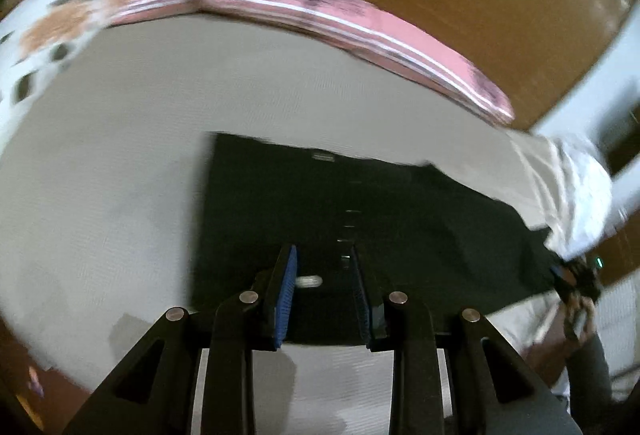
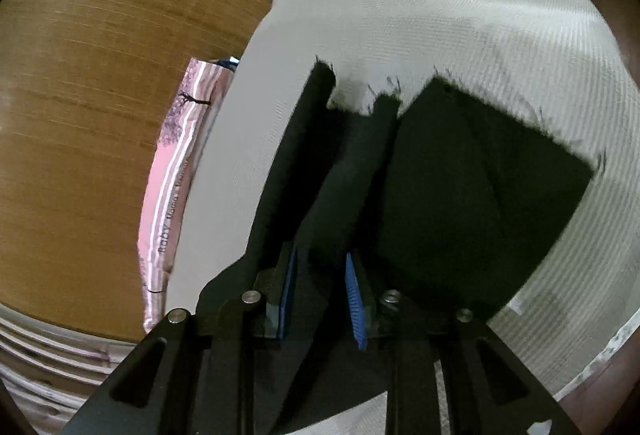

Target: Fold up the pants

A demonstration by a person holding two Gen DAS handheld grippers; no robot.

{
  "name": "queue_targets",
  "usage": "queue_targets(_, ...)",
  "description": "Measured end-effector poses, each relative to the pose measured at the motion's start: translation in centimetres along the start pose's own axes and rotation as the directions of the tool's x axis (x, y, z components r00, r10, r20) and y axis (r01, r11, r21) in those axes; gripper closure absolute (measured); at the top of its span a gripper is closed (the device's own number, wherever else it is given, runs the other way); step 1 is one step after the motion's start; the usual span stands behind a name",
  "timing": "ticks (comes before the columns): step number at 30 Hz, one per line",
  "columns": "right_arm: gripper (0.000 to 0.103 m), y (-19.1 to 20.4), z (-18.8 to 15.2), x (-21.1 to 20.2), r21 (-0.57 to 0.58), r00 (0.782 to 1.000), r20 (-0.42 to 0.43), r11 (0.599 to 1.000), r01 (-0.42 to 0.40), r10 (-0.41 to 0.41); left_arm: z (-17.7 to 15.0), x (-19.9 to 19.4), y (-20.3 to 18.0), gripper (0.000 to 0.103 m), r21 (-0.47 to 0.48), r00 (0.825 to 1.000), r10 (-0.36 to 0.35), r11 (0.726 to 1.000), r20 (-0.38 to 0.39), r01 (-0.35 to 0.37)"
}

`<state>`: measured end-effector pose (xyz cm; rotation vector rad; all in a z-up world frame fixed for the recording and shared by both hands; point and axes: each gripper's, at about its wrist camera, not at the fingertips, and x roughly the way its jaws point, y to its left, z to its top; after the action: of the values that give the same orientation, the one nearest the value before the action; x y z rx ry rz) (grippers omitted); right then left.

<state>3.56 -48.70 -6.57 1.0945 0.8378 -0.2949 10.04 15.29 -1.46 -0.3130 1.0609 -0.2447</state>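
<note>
I see the black pants (image 1: 360,203) lying folded on the pale sheet (image 1: 120,155) at the centre of the left wrist frame, pink bedding (image 1: 400,35) along its upper edge. My left gripper (image 1: 324,287) hangs over them, jaws apart, gripping nothing. My right gripper (image 2: 320,295) has jaws apart with cloth between, unpinched.

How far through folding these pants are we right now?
The black pants already lie as a folded block on the grey sheet. Both the left gripper and right gripper have jaws apart over the cloth, gripping nothing. Uneven layers in the right view suggest another fold or tidying remains.
</note>
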Motion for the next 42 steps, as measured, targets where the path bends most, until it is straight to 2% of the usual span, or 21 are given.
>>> queue_targets(4, 0.081, -0.1, 1.6, 0.5, -0.012, 0.999, 0.018, 0.999, 0.045, -0.045, -0.2, 4.7, -5.1, 0.074, 0.090, 0.993, -0.084, 0.992, -0.085, 0.091)
queue_targets(7, 0.095, -0.6, 2.9, 1.3, 0.003, 0.998, 0.007, 0.998, 0.070, -0.070, -1.1, 8.1, -9.0, 0.074, 0.172, 0.981, -0.116, 0.975, -0.157, 0.143)
queue_targets(10, 0.098, 0.8, 3.5, 1.2, -0.021, 0.998, 0.015, 0.998, 0.058, -0.058, -2.2, 10.3, -12.5, 0.074, 0.248, 0.968, -0.157, 0.947, -0.198, 0.204)
queue_targets(14, 0.098, 4.8, 3.4, 1.3, -0.075, 1.000, 0.009, 0.997, -0.028, 0.029, -3.2, 12.8, -16.2, 0.074, 0.277, 0.939, -0.216, 0.916, -0.269, 0.290)
queue_targets(17, 0.098, 9.7, 2.2, 2.5, -0.147, 0.993, -0.043, 0.982, -0.117, 0.112, -3.7, 14.7, -17.8, 0.074, 0.274, 0.924, -0.230, 0.908, -0.306, 0.317)
queue_targets(19, 0.098, 13.4, 0.2, 4.1, -0.183, 0.976, -0.110, 0.961, -0.206, 0.188, -4.2, 15.8, -18.1, 0.074, 0.266, 0.917, -0.231, 0.908, -0.325, 0.324)
queue_targets(21, 0.098, 16.0, -1.5, 5.5, -0.206, 0.959, -0.168, 0.943, -0.262, 0.230, -4.6, 16.6, -18.1, 0.074, 0.253, 0.912, -0.231, 0.911, -0.339, 0.324)
queue_targets(23, 0.098, 19.3, -4.4, 7.3, -0.225, 0.922, -0.257, 0.910, -0.349, 0.290, -4.9, 17.0, -17.6, 0.074, 0.242, 0.909, -0.225, 0.916, -0.351, 0.320)
queue_targets(24, 0.098, 20.4, -5.4, 7.8, -0.234, 0.912, -0.284, 0.900, -0.367, 0.297, -5.0, 17.3, -17.3, 0.074, 0.232, 0.907, -0.226, 0.919, -0.355, 0.319)
queue_targets(27, 0.098, 24.3, -9.7, 9.8, -0.262, 0.854, -0.407, 0.854, -0.450, 0.325, -5.1, 17.6, -16.4, 0.074, 0.191, 0.904, -0.253, 0.924, -0.343, 0.331)
queue_targets(32, 0.095, 27.1, -14.0, 13.3, -0.279, 0.801, -0.533, 0.836, -0.472, 0.274, -5.0, 17.8, -15.0, 0.074, 0.098, 0.895, -0.317, 0.927, -0.314, 0.362)
queue_targets(34, 0.093, 27.0, -15.0, 14.5, -0.294, 0.801, -0.551, 0.844, -0.448, 0.233, -4.8, 18.0, -14.7, 0.074, 0.081, 0.890, -0.333, 0.924, -0.312, 0.374)
queue_targets(36, 0.089, 26.6, -15.7, 15.1, -0.330, 0.814, -0.552, 0.850, -0.410, 0.178, -4.7, 18.1, -14.7, 0.074, 0.081, 0.889, -0.335, 0.923, -0.312, 0.376)
queue_targets(38, 0.078, 25.3, -15.3, 14.9, -0.310, 0.817, -0.547, 0.863, -0.399, 0.181, -4.7, 18.2, -14.6, 0.074, 0.086, 0.889, -0.335, 0.922, -0.311, 0.377)
queue_targets(40, 0.072, 24.3, -14.2, 14.1, -0.291, 0.835, -0.515, 0.876, -0.385, 0.196, -4.6, 18.2, -14.5, 0.074, 0.091, 0.889, -0.337, 0.920, -0.310, 0.380)
queue_targets(41, 0.071, 23.7, -13.4, 13.4, -0.284, 0.845, -0.495, 0.882, -0.377, 0.202, -4.6, 18.3, -14.4, 0.074, 0.089, 0.888, -0.339, 0.920, -0.309, 0.382)
queue_targets(42, 0.071, 22.7, -12.4, 12.3, -0.275, 0.866, -0.457, 0.894, -0.353, 0.202, -4.8, 18.6, -15.0, 0.074, 0.084, 0.887, -0.343, 0.919, -0.308, 0.385)
